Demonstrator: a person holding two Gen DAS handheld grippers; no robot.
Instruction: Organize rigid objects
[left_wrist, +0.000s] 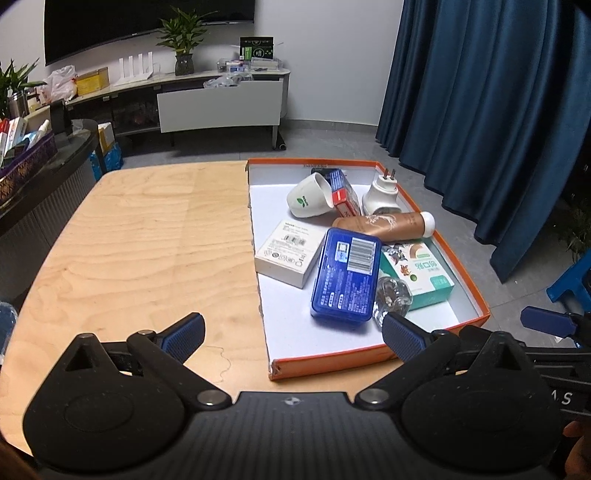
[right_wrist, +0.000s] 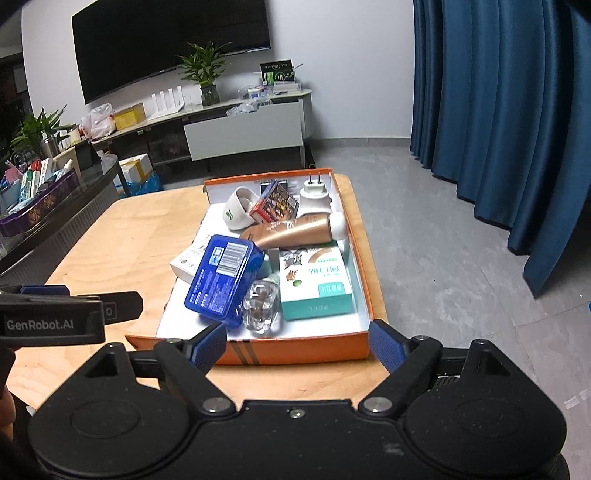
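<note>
Filling the right half of the table (left_wrist: 140, 236), one orange tray (left_wrist: 461, 258) holds eight things: one blue tin (left_wrist: 345, 275) at centre frame, one white box (left_wrist: 288, 251) left of it, one green box (left_wrist: 421, 273) to its right, one glass bottle (right_wrist: 260, 306) nearest the camera, one brown tube (left_wrist: 384, 223), one cup (left_wrist: 308, 199), one red box (left_wrist: 343, 194) and one plug (left_wrist: 380, 192) at the far end. Both the left gripper (left_wrist: 293, 334) and the right gripper (right_wrist: 297, 341) stand spread and hold nothing, low in frame.

White wall (left_wrist: 332, 55), dark screen (right_wrist: 166, 40), low media console (left_wrist: 218, 103), blue curtains (left_wrist: 491, 110), grey floor (right_wrist: 424, 240), potted plant (right_wrist: 205, 70).
</note>
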